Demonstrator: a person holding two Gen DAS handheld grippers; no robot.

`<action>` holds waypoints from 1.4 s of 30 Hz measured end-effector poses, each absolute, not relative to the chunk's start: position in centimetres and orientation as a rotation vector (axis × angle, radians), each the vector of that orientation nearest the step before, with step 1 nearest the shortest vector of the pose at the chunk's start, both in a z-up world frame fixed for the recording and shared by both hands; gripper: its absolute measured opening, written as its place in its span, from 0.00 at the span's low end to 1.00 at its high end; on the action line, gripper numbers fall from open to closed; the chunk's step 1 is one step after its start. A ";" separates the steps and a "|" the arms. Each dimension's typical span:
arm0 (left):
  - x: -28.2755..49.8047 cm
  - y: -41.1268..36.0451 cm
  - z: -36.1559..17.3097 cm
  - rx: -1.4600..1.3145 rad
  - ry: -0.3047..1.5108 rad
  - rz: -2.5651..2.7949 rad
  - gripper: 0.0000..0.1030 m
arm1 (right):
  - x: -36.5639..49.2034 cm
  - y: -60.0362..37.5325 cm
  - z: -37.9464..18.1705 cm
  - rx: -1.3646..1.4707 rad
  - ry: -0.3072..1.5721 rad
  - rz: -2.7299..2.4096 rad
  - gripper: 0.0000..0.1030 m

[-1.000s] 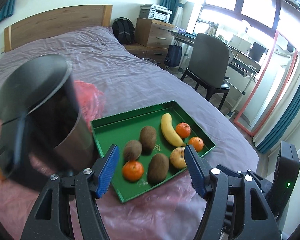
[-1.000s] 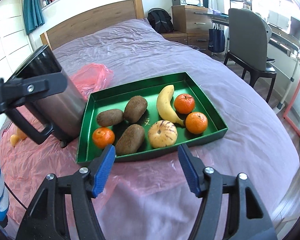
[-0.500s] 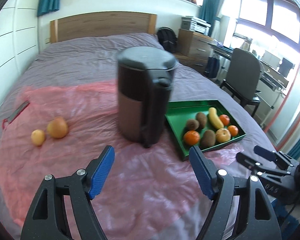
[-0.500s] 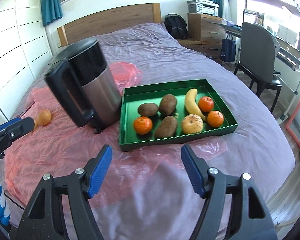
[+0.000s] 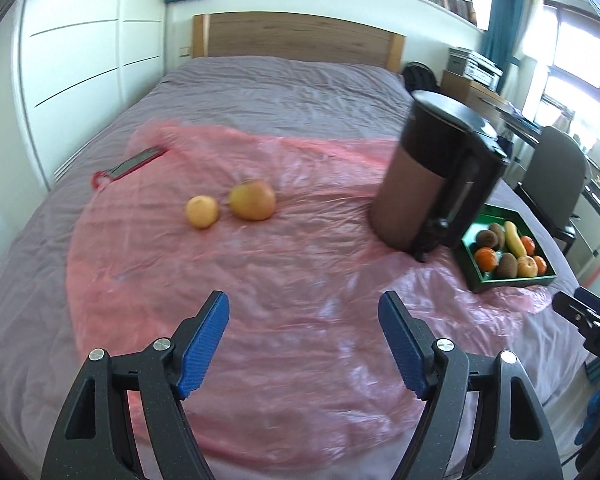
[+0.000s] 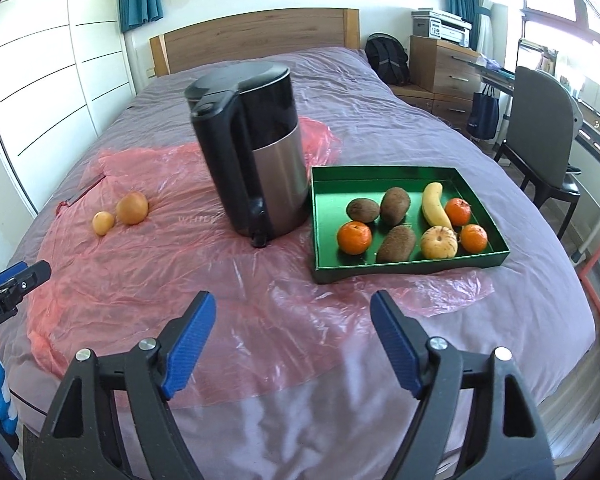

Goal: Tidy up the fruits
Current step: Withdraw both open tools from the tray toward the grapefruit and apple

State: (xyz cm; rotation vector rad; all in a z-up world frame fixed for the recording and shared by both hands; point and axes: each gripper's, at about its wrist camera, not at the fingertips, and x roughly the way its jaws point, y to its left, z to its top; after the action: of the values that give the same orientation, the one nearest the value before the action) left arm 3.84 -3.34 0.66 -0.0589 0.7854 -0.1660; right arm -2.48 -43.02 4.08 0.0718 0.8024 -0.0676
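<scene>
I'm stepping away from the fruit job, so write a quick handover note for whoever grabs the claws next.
Left claw: open, empty, facing the two loose fruits.
Right claw: open, empty, facing the kettle and tray.
In the tray: three kiwis, three tangerines, a banana and a pale ribbed fruit.
Out on the pink sheet, left of the kettle: a large orange fruit and a small yellow one, close together.
Done: eight fruits in the tray.
Left: probably move those two into the tray; the kettle stands between.
</scene>
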 end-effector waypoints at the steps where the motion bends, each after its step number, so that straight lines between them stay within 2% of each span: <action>1: 3.8 -2.4 0.5 -0.071 0.788 -0.151 0.70 | -2.6 -42.6 4.1 0.068 0.805 -0.065 1.00; 21: 4.0 9.5 -1.4 -0.159 0.778 0.044 0.71 | -0.6 -34.1 3.9 -0.021 0.815 0.094 1.00; 32: 7.1 10.6 -3.9 -0.177 0.826 0.029 0.71 | 2.2 -30.2 1.5 -0.037 0.876 0.210 1.00; 42: 14.2 9.6 -5.1 -0.155 0.804 -0.037 0.70 | 9.9 -24.4 -0.7 -0.081 0.858 0.345 1.00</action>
State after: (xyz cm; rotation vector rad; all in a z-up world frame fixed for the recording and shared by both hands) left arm 14.21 9.61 -5.12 -0.1553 0.8043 -0.0370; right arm 9.88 -24.43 -0.69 -0.0815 0.8584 0.3453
